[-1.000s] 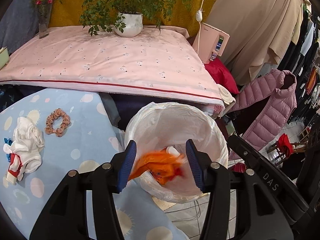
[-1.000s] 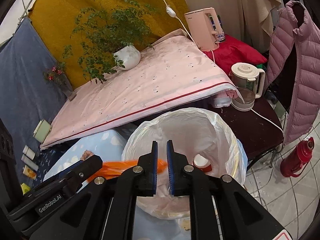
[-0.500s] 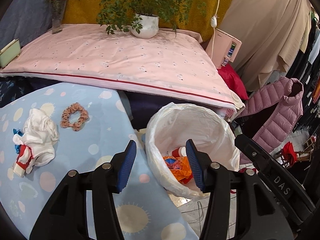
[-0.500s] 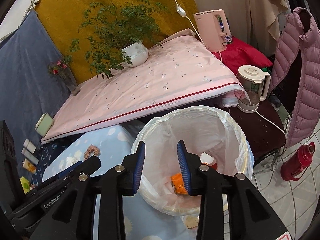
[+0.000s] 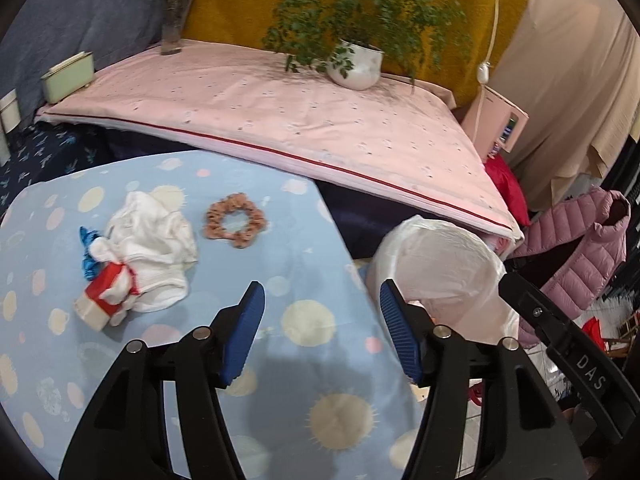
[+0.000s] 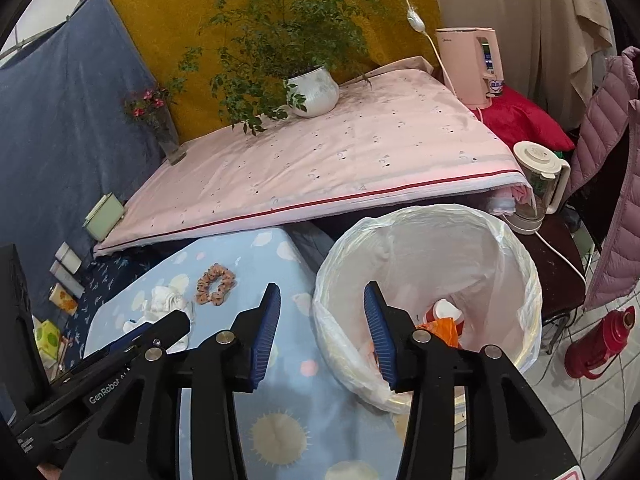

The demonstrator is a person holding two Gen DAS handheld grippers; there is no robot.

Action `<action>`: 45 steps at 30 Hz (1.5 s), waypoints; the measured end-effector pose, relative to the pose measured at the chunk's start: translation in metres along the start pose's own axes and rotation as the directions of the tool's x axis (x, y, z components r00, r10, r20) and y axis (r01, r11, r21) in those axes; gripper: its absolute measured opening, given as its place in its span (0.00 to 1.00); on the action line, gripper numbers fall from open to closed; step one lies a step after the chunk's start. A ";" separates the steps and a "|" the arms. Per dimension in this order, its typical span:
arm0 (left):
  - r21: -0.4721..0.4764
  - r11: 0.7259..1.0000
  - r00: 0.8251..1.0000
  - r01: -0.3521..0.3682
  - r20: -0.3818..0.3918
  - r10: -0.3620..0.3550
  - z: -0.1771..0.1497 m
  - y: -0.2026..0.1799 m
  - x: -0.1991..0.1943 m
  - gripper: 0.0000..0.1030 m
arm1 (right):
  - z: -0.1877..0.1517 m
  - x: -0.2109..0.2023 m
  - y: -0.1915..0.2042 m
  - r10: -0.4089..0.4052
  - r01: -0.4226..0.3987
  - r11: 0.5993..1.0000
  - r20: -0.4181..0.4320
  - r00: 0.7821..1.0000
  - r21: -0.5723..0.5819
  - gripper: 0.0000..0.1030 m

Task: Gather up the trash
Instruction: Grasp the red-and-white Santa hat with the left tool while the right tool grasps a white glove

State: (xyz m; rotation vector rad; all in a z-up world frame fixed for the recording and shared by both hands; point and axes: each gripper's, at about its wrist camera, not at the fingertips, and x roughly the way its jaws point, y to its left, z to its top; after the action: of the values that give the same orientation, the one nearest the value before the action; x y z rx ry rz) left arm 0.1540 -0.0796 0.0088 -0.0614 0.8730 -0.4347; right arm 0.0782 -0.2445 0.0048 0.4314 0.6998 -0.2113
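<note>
Desk [image 5: 304, 248], 1: blue spotted cloth, carries what's left to sort.
Bin [image 6: 516, 264], 1: white liner, stands just beside desk edge, prob. so trash drops straight in. Holds orange wrapper [image 6: 442, 330] + red-white cup [image 6: 442, 310].
White cloth [image 5: 150, 236], 1: crumpled on desk, w/ blue scrap [image 5: 86, 258] and red-white roll [image 5: 98, 294] touching it; likely next trash.
Scrunchie [image 5: 236, 220], 1: near cloth, apart.
Left tool [image 5: 322, 332]: jaws just widened, apart, nothing between.
Right tool [image 6: 320, 334]: jaws just widened, empty, over bin rim.
</note>
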 end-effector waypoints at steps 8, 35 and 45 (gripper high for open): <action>-0.074 0.994 0.996 -0.086 0.019 0.088 -0.005 0.056 -0.012 0.63 | -0.012 0.013 0.046 0.049 -0.052 0.997 -0.043 0.998 -0.064 0.45; -0.315 0.943 0.991 -0.110 -0.101 0.082 -0.040 0.190 0.008 0.40 | -0.051 0.085 0.159 0.133 -0.171 0.971 -0.214 0.968 -0.167 0.45; -0.291 0.955 0.994 -0.060 -0.100 0.032 -0.038 0.189 0.009 0.07 | -0.052 0.121 0.189 0.167 -0.218 0.960 -0.266 0.949 -0.174 0.43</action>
State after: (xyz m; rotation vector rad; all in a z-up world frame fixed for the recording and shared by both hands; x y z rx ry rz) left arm 0.1952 0.0934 -0.0657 -0.2959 1.0257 -0.2624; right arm 0.2008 -0.0581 -0.0519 0.3316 0.9104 0.1029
